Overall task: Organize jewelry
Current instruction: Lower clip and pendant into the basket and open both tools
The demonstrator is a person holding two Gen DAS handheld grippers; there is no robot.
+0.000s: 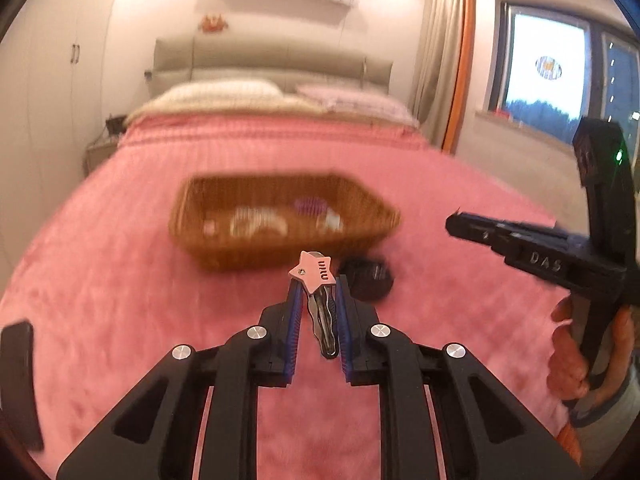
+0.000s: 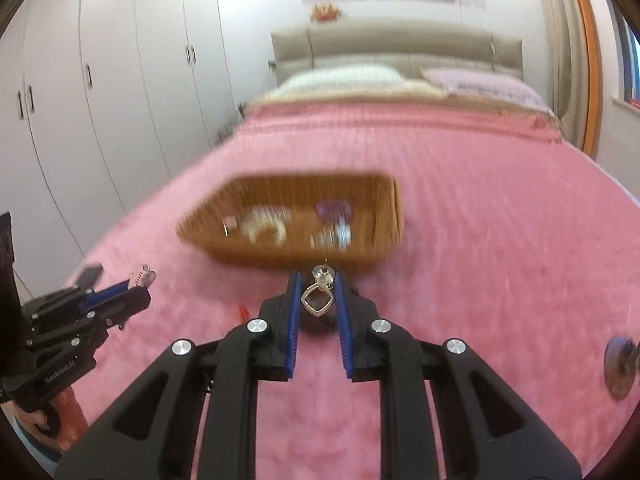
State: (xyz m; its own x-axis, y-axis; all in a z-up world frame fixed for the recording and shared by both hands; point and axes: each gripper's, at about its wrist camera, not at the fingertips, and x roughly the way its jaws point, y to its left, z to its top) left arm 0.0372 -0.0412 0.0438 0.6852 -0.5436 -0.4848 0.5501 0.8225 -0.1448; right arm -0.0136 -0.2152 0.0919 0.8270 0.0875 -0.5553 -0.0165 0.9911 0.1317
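A dark round thing [image 1: 368, 278] lies on the pink blanket [image 1: 120, 280] just right of my left gripper [image 1: 316, 284]; a blurred wicker basket [image 1: 280, 220], pale and purple pieces inside, sits beyond both my grippers toward the headboard [image 1: 272, 60]. My left jaws stand narrow, clamped on a hair clip [image 1: 314, 276] with a pink star at the tips; my right gripper [image 2: 317, 280] is pinched on a silver earring [image 2: 318, 296], its square loop between the blue pads; white wardrobes [image 2: 100, 80] line the left wall.
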